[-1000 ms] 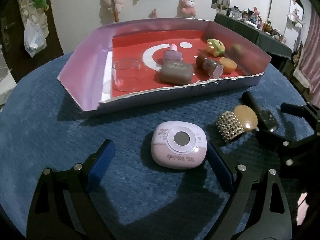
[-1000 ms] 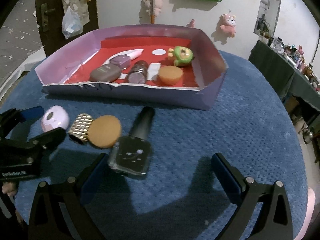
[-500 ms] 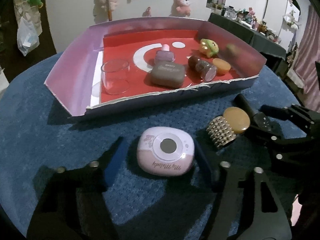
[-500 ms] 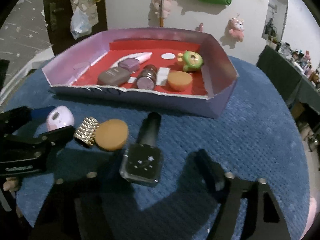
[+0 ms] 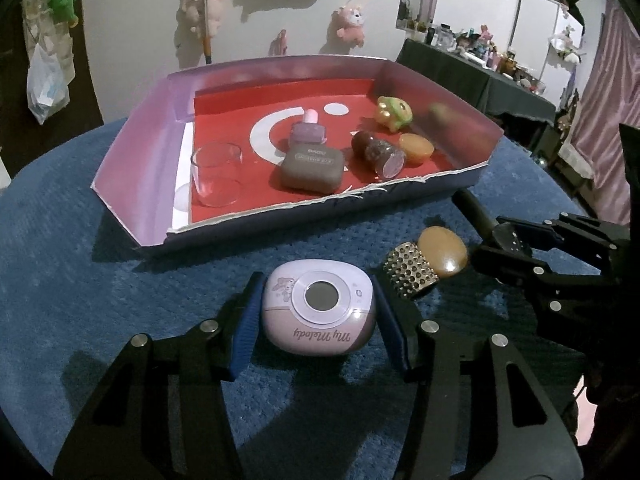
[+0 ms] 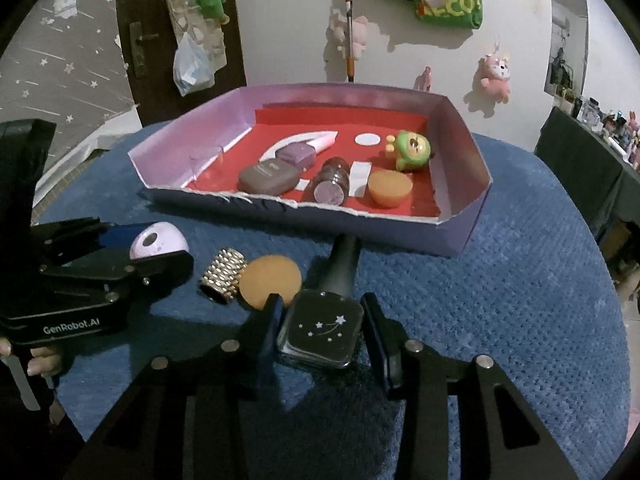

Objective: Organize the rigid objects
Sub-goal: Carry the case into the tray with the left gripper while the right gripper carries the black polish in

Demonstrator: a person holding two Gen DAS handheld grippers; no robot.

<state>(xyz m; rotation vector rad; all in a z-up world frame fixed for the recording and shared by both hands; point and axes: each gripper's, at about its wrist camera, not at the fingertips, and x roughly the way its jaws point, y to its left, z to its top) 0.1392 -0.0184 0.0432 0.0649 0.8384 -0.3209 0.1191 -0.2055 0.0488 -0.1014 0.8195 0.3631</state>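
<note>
My left gripper (image 5: 318, 322) is shut on a pink My Melody case (image 5: 318, 316) that rests on the blue cloth; it also shows in the right wrist view (image 6: 158, 242). My right gripper (image 6: 322, 334) is shut on the black square cap of a nail polish bottle (image 6: 322, 332) lying on the cloth. A studded gold cylinder (image 5: 410, 270) with an amber lid (image 5: 442, 251) lies between the two. The purple tray (image 5: 140, 152) with a red floor stands behind.
In the tray lie a clear glass (image 5: 216, 174), a grey case (image 5: 312, 170), a purple bottle (image 5: 308, 133), a brown jar (image 5: 378, 154), an orange piece (image 5: 416, 147) and a green toy (image 5: 394, 113). Blue cloth (image 6: 520, 280) surrounds the tray.
Both grippers moved forward and closed, the left around the pink case, the right around the nail polish cap. The objects have stayed on the cloth.
</note>
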